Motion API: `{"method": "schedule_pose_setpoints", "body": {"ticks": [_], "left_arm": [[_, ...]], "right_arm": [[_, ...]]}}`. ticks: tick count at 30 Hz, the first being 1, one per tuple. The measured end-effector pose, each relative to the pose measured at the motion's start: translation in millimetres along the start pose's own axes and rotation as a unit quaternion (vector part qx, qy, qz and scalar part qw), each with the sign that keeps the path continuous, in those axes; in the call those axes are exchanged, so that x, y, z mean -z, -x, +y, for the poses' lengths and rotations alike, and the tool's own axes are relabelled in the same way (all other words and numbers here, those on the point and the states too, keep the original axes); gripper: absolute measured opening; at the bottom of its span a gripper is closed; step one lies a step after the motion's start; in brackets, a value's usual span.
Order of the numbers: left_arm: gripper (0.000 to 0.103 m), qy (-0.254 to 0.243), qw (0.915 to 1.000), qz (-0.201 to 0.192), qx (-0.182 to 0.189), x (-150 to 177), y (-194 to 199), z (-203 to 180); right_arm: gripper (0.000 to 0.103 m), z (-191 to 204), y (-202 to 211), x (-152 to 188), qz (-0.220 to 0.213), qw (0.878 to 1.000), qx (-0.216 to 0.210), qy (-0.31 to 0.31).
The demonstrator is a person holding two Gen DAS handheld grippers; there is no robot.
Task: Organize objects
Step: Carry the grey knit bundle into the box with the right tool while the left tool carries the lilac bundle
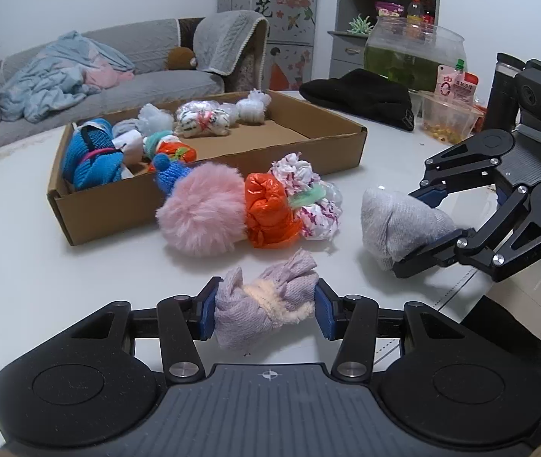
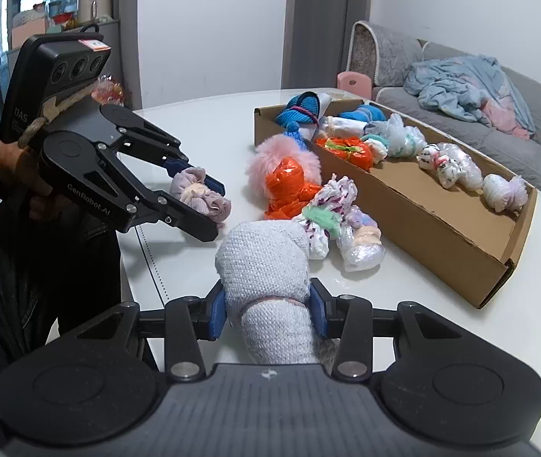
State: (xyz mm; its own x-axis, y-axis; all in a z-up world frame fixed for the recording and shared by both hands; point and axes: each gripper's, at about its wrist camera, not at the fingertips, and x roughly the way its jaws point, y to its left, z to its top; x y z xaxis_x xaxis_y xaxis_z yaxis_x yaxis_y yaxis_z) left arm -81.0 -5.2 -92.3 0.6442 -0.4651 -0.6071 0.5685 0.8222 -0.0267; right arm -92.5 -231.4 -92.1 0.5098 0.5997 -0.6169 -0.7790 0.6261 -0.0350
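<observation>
My left gripper (image 1: 266,309) is shut on a lilac sock bundle (image 1: 270,297) with a cream fluffy cuff, low over the white table (image 1: 23,266). In the right wrist view the same left gripper (image 2: 205,205) pinches that lilac bundle (image 2: 198,192). My right gripper (image 2: 268,310) is shut on a pale grey knitted sock bundle (image 2: 262,262); from the left wrist view the right gripper (image 1: 418,228) grips this grey bundle (image 1: 392,217). A shallow cardboard box (image 1: 118,205) behind holds several rolled bundles. A pink pompom (image 1: 201,209), an orange bag bundle (image 1: 268,209) and a floral bundle (image 1: 308,190) lie before it.
A black cloth (image 1: 361,95), a fishbowl (image 1: 415,53) and a plastic tub (image 1: 449,118) stand at the table's far right. A grey sofa (image 1: 137,80) with a blue blanket is beyond the table. A person's hand (image 2: 11,167) holds the left gripper.
</observation>
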Motion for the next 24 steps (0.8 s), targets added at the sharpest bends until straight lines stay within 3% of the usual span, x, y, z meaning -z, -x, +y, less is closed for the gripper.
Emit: {"method": "schedule_pose_setpoints", "body": {"ticks": [7, 13, 18, 24], "left_arm": [[0.055, 0.003, 0.9995, -0.03, -0.013, -21, 25, 2], [0.055, -0.006, 0.9982, -0.051, -0.03, -74, 29, 10], [0.055, -0.004, 0.9973, -0.058, -0.045, -129, 11, 23], [0.055, 0.006, 0.9979, -0.044, -0.047, -181, -32, 35]], "right_arm": [[0.039, -16, 24, -1, -0.022, 0.999, 0.007, -0.038], [0.039, -47, 56, -30, -0.056, 0.996, 0.042, -0.059], [0.039, -80, 65, -69, -0.079, 0.992, 0.08, -0.064], [0.039, -125, 43, -105, -0.072, 0.988, 0.112, -0.078]]}}
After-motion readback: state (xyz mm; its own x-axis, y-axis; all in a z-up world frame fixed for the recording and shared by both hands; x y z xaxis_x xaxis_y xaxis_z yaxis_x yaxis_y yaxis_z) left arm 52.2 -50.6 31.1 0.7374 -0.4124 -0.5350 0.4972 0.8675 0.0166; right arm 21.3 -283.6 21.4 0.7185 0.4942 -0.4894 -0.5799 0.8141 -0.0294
